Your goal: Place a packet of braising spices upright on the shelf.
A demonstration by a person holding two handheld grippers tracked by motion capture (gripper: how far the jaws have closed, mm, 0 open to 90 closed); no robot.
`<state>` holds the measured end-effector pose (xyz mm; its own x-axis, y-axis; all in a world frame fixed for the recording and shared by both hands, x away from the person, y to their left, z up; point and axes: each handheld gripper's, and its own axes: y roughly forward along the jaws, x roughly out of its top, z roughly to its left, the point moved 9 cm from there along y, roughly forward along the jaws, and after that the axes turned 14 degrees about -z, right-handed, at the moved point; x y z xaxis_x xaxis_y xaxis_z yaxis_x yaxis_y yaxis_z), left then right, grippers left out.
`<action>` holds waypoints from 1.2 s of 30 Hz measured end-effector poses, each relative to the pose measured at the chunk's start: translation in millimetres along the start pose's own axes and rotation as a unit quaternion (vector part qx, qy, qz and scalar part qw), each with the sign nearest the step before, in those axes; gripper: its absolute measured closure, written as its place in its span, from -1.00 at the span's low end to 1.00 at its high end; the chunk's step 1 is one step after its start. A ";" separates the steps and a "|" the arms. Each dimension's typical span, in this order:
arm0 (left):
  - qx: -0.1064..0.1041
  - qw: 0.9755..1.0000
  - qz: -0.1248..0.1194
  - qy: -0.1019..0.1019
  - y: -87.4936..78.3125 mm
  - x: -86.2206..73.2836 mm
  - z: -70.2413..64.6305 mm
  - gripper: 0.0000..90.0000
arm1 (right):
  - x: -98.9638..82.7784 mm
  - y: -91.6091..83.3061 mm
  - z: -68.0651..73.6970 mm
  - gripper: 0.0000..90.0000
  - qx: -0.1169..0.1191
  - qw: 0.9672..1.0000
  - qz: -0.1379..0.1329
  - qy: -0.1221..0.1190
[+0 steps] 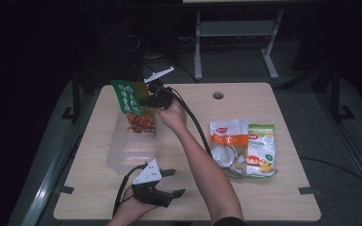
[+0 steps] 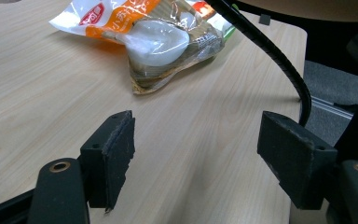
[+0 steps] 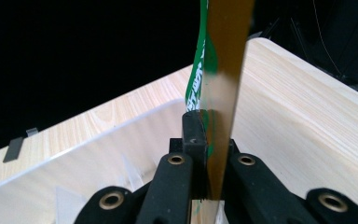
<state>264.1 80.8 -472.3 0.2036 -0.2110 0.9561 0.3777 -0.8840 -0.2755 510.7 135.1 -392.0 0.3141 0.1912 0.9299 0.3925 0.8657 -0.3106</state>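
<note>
Right gripper (image 1: 147, 100) pinches the green snack packet (image 1: 133, 107) upright, long axis vertical, above the clear bin (image 1: 131, 149), which lies at six o'clock; left gripper (image 1: 173, 182) idles open.

Directly below the right gripper (image 1: 147, 100), the clear plastic container (image 1: 131, 153) stands open-topped, and the green snack packet (image 1: 133, 108) clamped in that gripper hangs over its far end. Bare tabletop (image 1: 188, 197) lies ahead of the open left gripper (image 1: 175, 182). Beyond it, the forearm (image 1: 202, 165) and the trailing cable (image 1: 195, 125) cross the path toward the orange-and-white food packet (image 1: 228, 146) and the green food packet (image 1: 262, 150).
</note>
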 end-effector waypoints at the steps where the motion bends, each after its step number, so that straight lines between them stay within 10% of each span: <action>1: 0.000 1.000 0.000 0.000 0.2 0.0 -0.1 -0.40 | -1.4 -0.8 -0.8 0.98 -0.001 1.000 0.001 0.003; 19: 0.000 1.000 0.006 0.002 1.5 -2.2 0.3 -0.40 | 0.5 -20.9 -12.8 0.49 -0.018 1.000 0.012 0.012; 36: 0.004 1.000 0.012 0.002 4.6 -5.9 0.8 -0.39 | -7.1 -78.1 -16.2 -0.07 -0.026 0.999 0.021 0.028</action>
<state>265.3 78.3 -479.3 0.2084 -0.2339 0.9497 0.3791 -0.8758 -0.2989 491.9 58.6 -377.6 0.3785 0.2004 0.9037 0.4218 0.8317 -0.3611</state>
